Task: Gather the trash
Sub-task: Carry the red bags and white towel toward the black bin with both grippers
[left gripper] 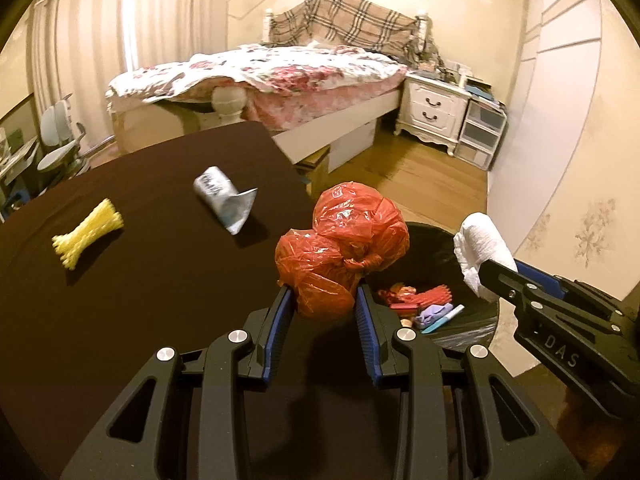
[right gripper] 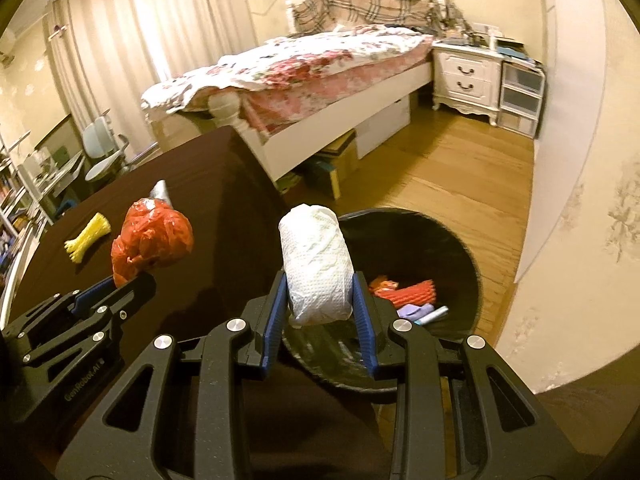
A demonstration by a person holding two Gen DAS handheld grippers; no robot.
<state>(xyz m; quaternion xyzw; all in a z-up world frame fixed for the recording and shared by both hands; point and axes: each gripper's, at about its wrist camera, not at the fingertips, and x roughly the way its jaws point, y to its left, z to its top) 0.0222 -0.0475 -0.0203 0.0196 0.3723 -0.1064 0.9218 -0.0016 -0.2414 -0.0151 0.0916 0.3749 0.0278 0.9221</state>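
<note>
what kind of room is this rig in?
A lived-in home bedroom, most likely: a bed with a floral quilt, a white two-drawer nightstand beside it, and long pale curtains. The dark-clothed table is the work surface.

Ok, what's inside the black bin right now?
In the black bin: red netting, a red wrapper, a purple scrap and a light blue stick. The white paper wad covers the near side.
</note>
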